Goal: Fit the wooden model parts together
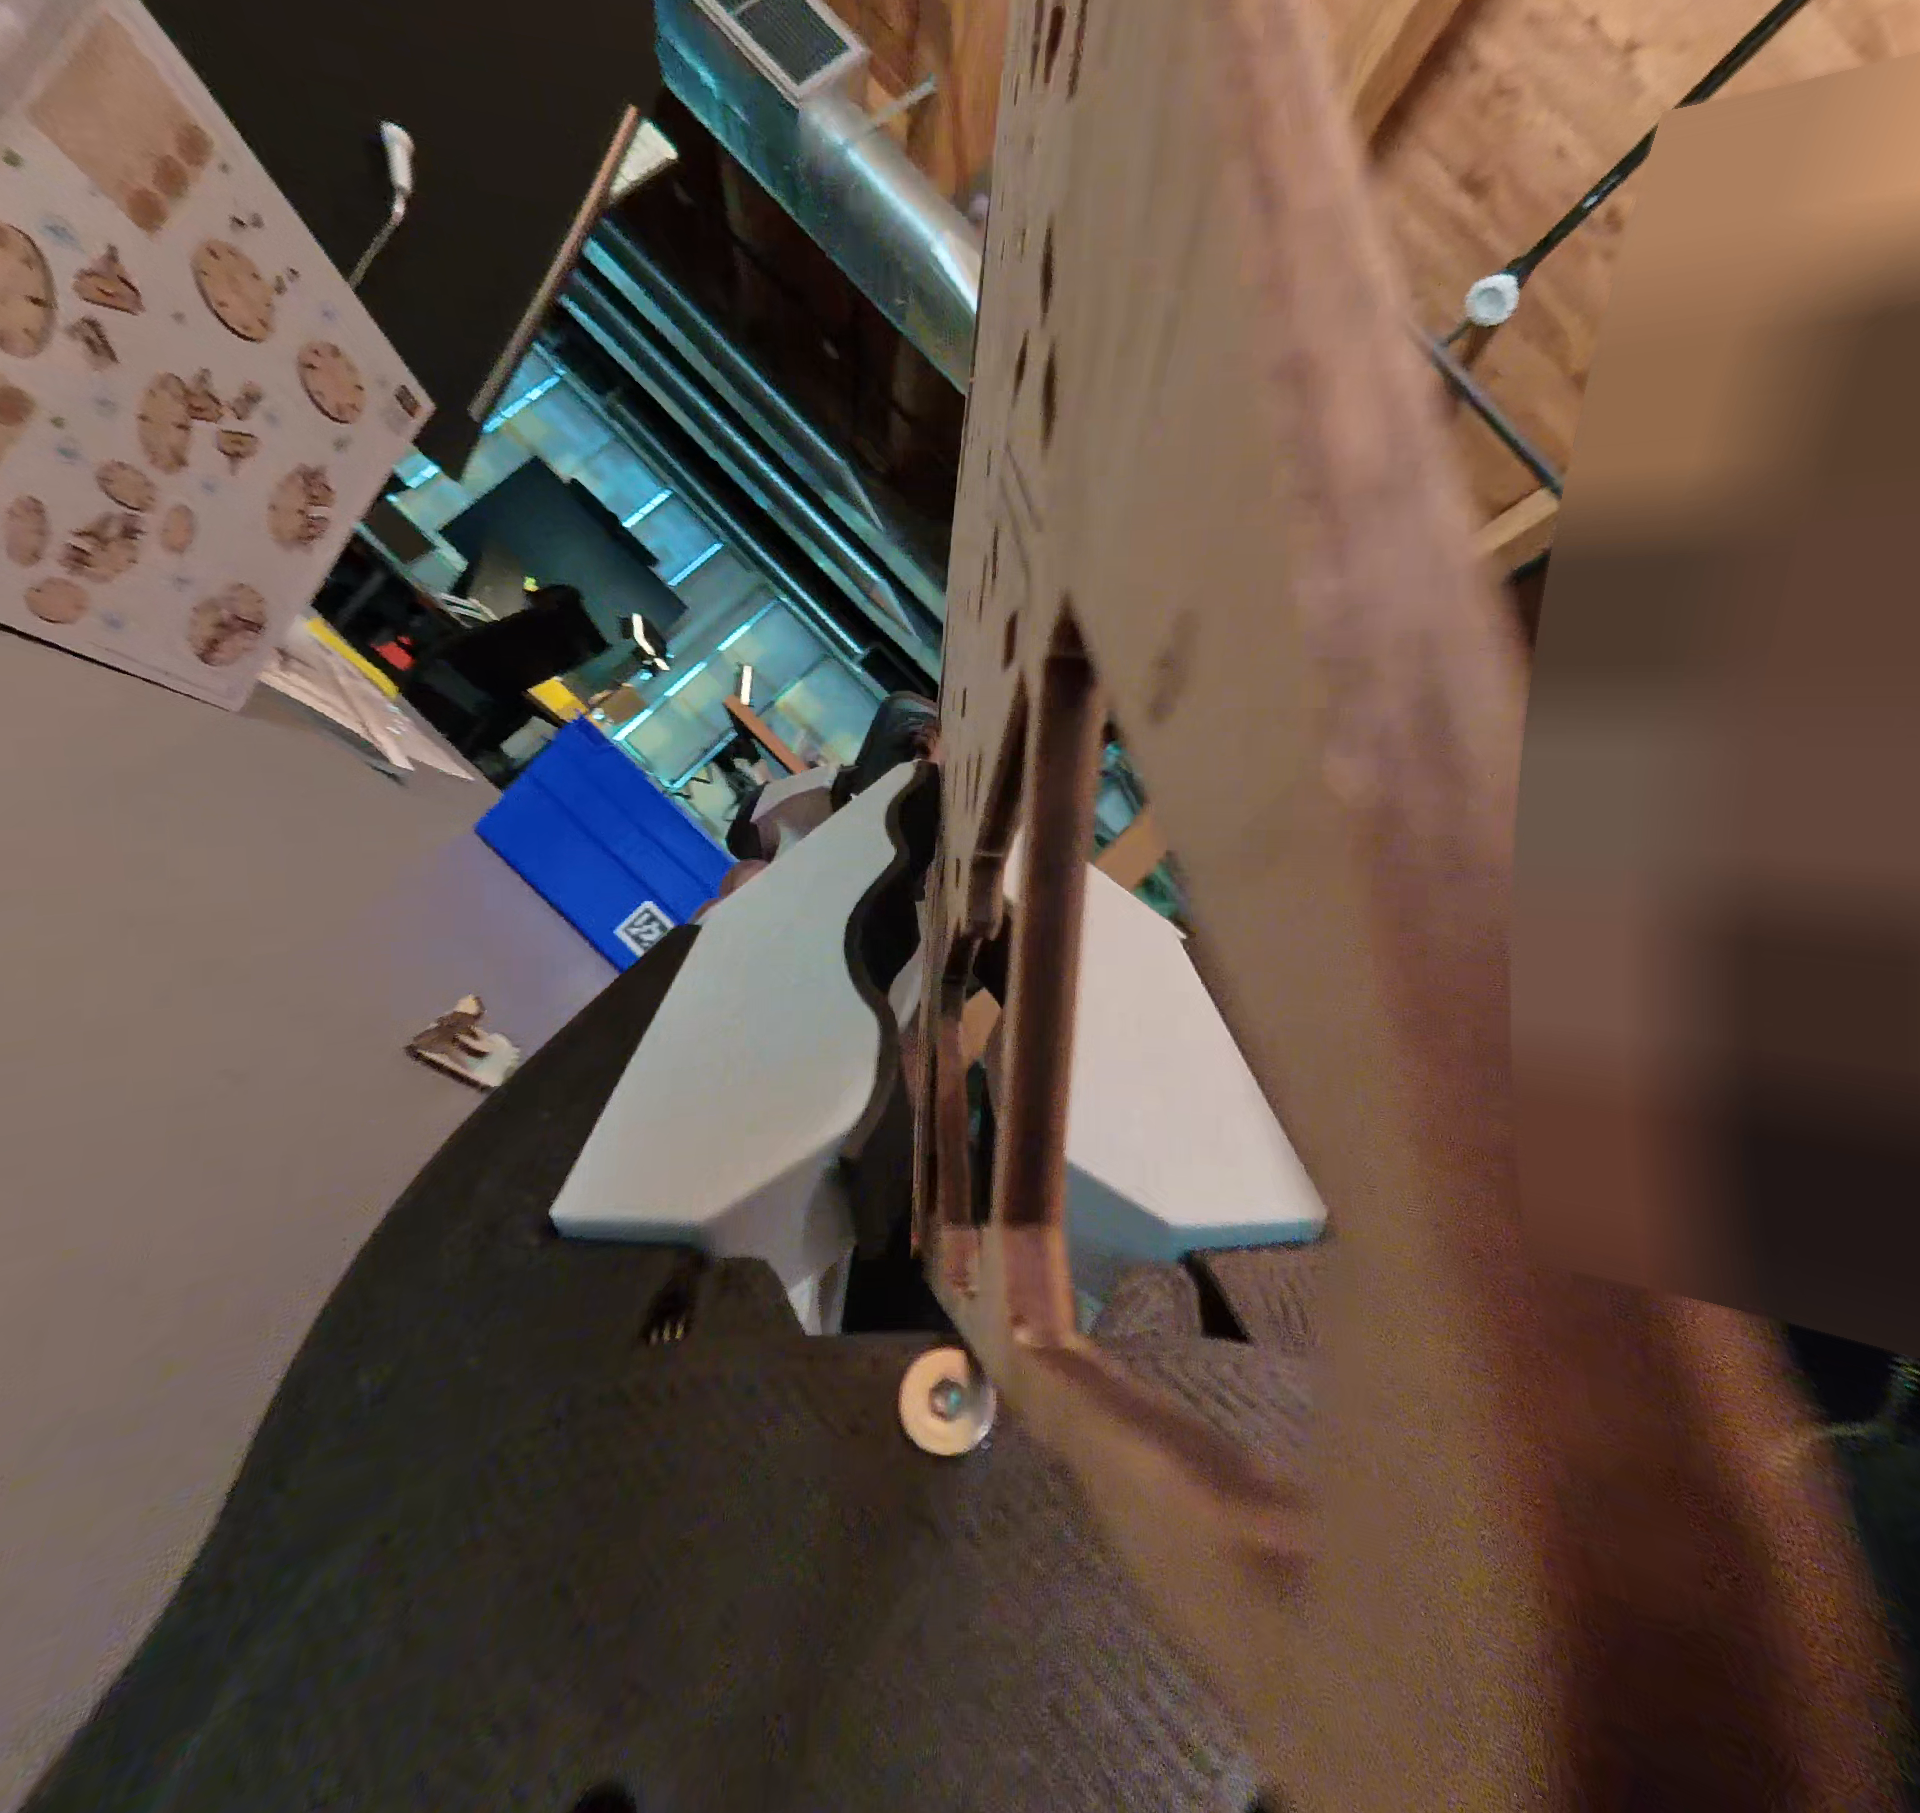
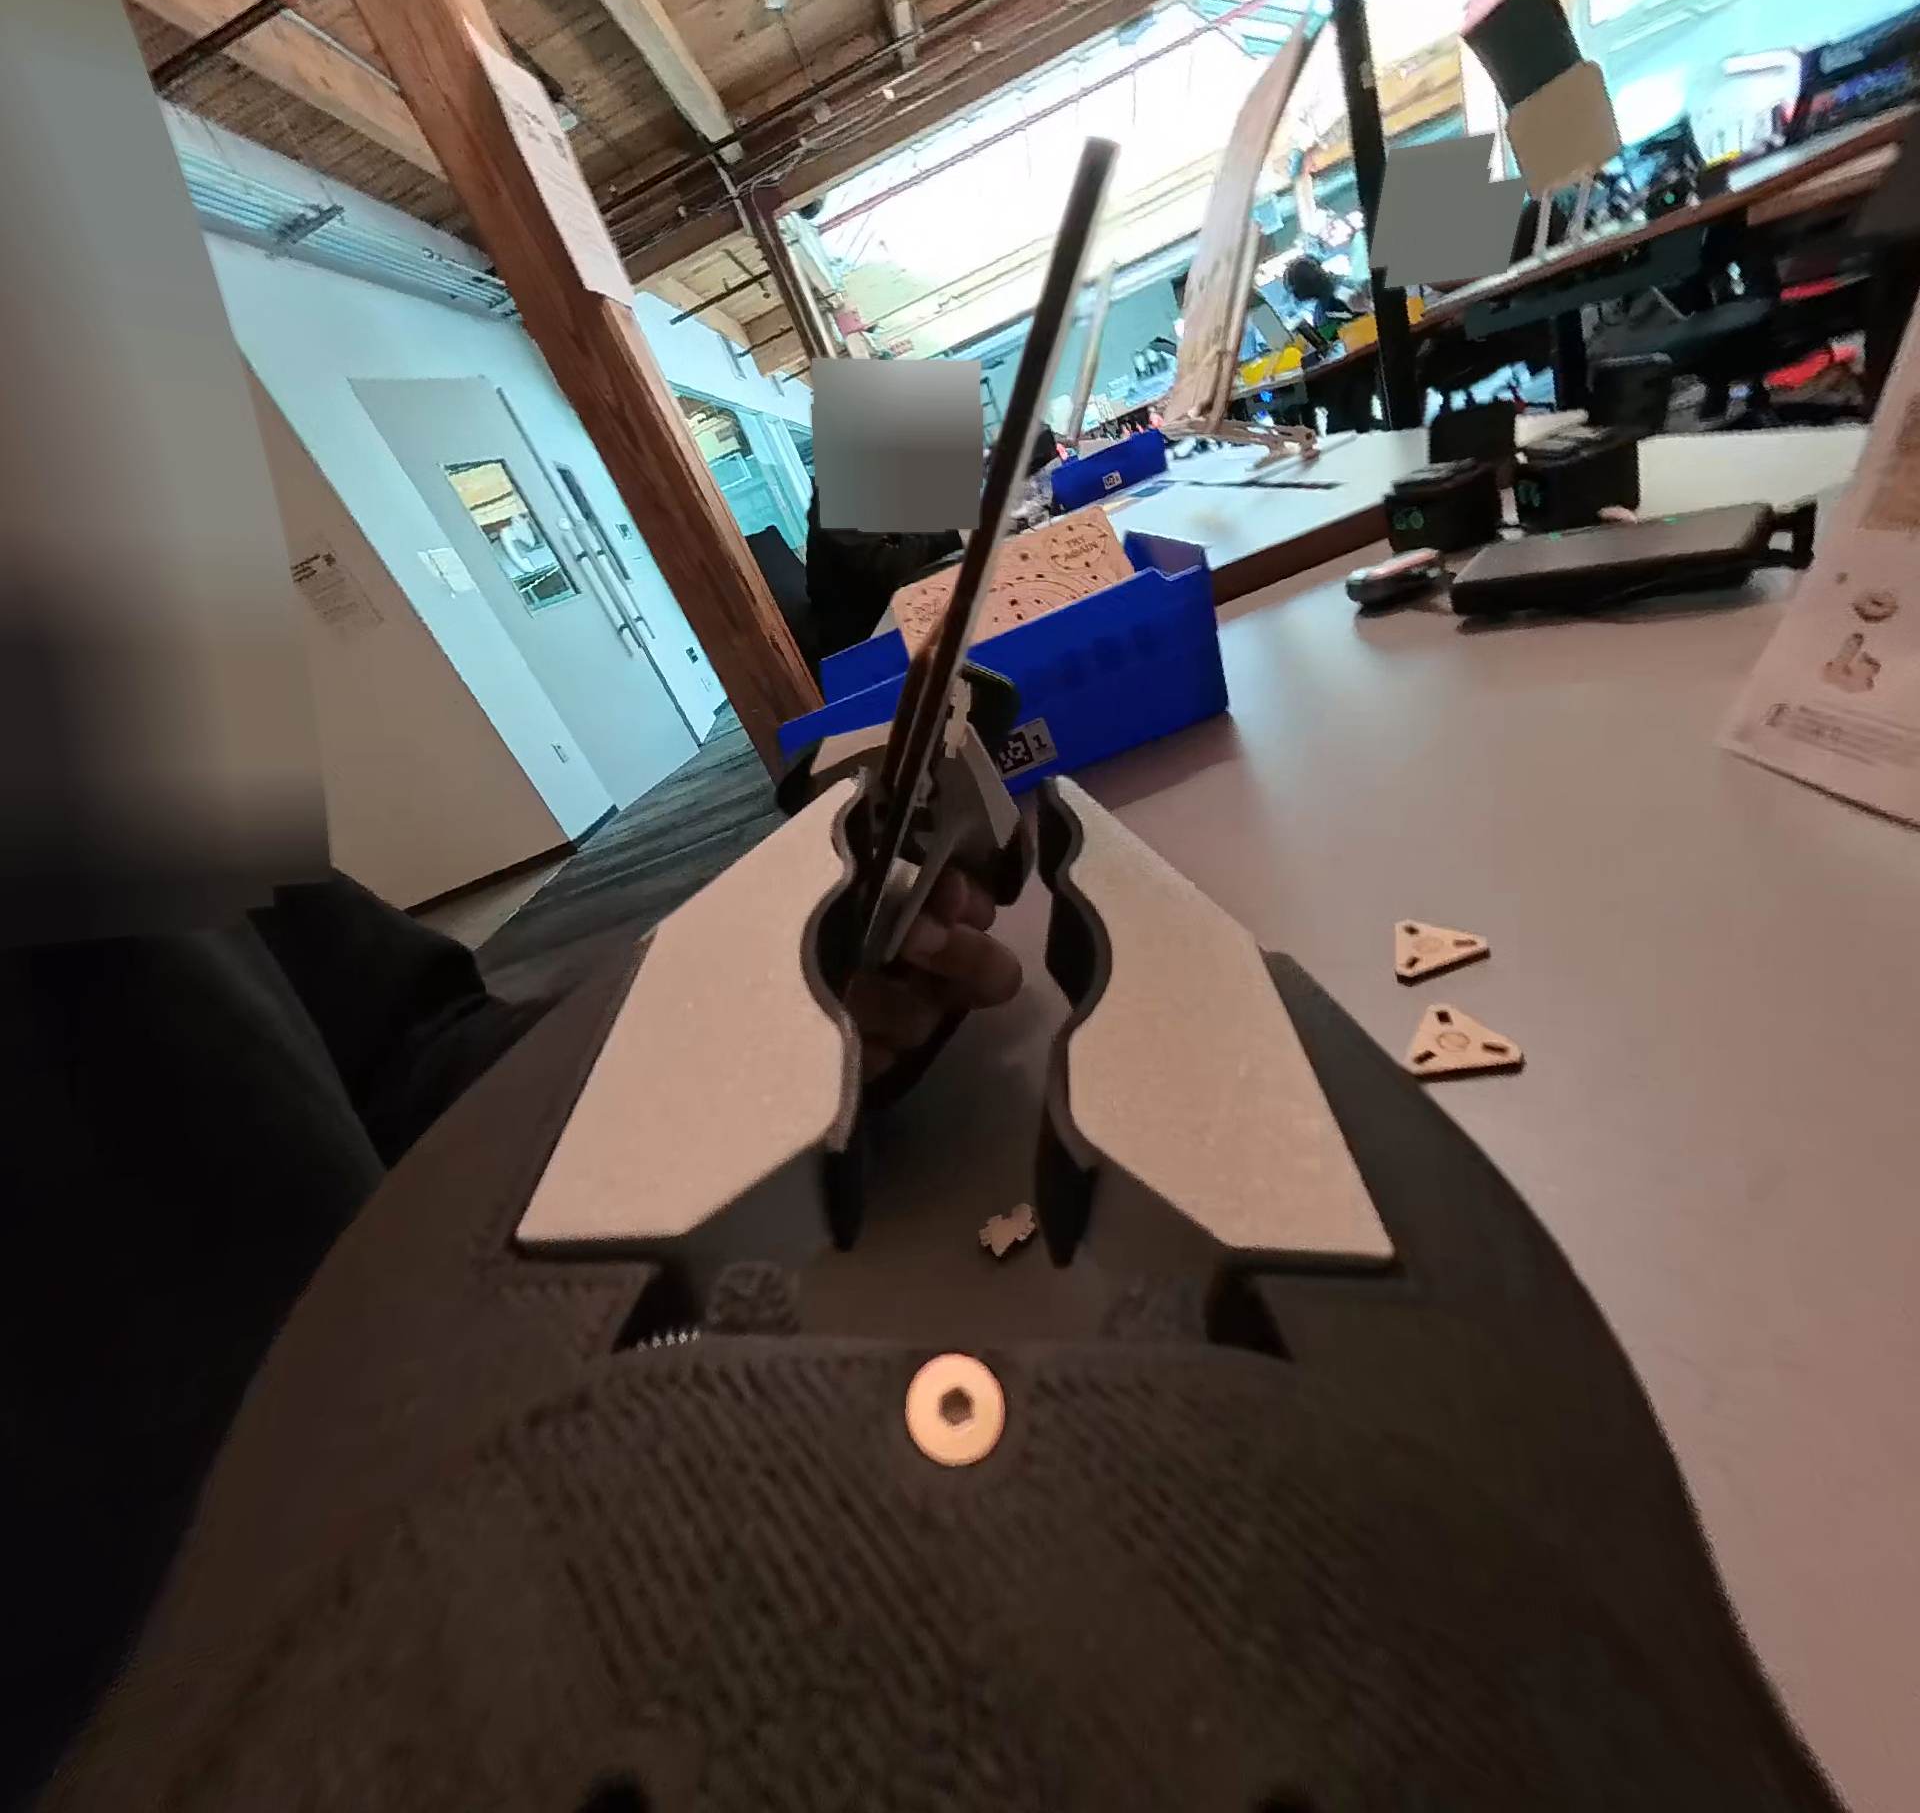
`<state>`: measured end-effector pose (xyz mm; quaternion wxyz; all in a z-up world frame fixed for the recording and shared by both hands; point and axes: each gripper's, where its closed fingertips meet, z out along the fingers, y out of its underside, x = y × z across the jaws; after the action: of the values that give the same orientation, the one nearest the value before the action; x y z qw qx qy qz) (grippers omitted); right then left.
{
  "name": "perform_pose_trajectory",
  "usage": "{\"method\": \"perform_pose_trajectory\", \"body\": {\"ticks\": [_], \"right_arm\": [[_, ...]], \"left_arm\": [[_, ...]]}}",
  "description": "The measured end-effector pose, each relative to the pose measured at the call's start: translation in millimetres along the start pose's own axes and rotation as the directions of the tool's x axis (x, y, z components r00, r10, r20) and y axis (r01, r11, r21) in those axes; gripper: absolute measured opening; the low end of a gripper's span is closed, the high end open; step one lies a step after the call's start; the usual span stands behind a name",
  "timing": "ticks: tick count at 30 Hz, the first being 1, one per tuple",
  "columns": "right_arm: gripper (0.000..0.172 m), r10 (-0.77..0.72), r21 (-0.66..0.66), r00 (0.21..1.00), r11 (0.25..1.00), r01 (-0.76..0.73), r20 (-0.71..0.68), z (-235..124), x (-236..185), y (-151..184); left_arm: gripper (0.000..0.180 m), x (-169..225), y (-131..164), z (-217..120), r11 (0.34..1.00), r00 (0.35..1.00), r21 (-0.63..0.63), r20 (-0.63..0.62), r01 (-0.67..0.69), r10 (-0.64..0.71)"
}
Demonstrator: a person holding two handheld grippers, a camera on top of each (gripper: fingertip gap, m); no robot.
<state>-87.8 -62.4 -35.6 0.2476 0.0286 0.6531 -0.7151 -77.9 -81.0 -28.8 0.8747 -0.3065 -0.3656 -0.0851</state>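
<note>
The wooden sheet (image 1: 1247, 516) is motion-blurred, cut off above; it hides the right fingertip.

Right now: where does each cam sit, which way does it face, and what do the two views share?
Left wrist: on the left gripper, tilted up toward the ceiling; its fingers clamp a wooden sheet.
Right wrist: on the right gripper, facing across the grey table; jaws open, a hand beyond.
Shared: wooden sheet, blue bin, table.

Blue bin (image 2: 1122, 667); two triangular wooden pieces (image 2: 1439, 948); black case (image 2: 1610, 558)
</note>
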Motion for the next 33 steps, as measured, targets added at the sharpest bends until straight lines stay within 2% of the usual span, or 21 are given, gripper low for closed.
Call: {"method": "perform_pose_trajectory", "body": {"ticks": [4, 8, 10, 13, 17, 22, 23, 28, 33], "right_arm": [[0.025, -0.125, 0.090, 0.988, 0.989, 0.117, 0.090, -3, -25, -14], [0.016, -0.131, 0.260, 0.988, 0.960, 0.105, 0.084, -20, -27, -40], [0.011, -0.140, 0.249, 0.990, 0.960, 0.130, 0.023, -24, -17, -42], [0.016, -0.218, 0.228, 0.976, 0.949, 0.218, -0.023, -24, -18, -41], [0.031, -0.140, 0.232, 0.989, 0.964, 0.127, 0.038, -19, -26, -42], [0.015, -0.085, 0.173, 0.996, 0.982, 0.081, 0.014, -16, -15, -33], [0.006, -0.081, 0.174, 0.997, 0.982, 0.077, 0.017, -16, -15, -33], [0.004, -0.053, 0.129, 0.998, 0.990, 0.055, -0.017, -15, -8, -30], [0.002, 0.049, 0.116, 0.998, 0.992, -0.046, -0.025, -16, 2, -26]], "left_arm": [[0.003, 13, 1, 1, 0.996, 0.988, -0.005, -0.122, 0.092, -0.091], [0.003, 21, -3, -1, 0.988, 0.968, 0.008, -0.200, 0.156, -0.152], [0.003, 21, -2, -1, 0.988, 0.968, 0.003, -0.200, 0.155, -0.151], [0.003, 19, -2, 0, 0.990, 0.974, 0.004, -0.180, 0.141, -0.138], [0.004, 10, -3, -1, 0.998, 0.994, 0.013, -0.092, 0.060, -0.058], [0.003, 6, 0, 0, 1.000, 0.999, 0.001, -0.048, 0.024, -0.024], [0.003, 6, -1, 0, 1.000, 0.999, 0.002, -0.044, 0.019, -0.019], [0.002, 3, -2, -1, 1.000, 1.000, 0.006, -0.006, -0.022, 0.022], [0.002, -2, -3, -2, 0.997, 0.995, -0.001, 0.050, -0.083, 0.083]]}}
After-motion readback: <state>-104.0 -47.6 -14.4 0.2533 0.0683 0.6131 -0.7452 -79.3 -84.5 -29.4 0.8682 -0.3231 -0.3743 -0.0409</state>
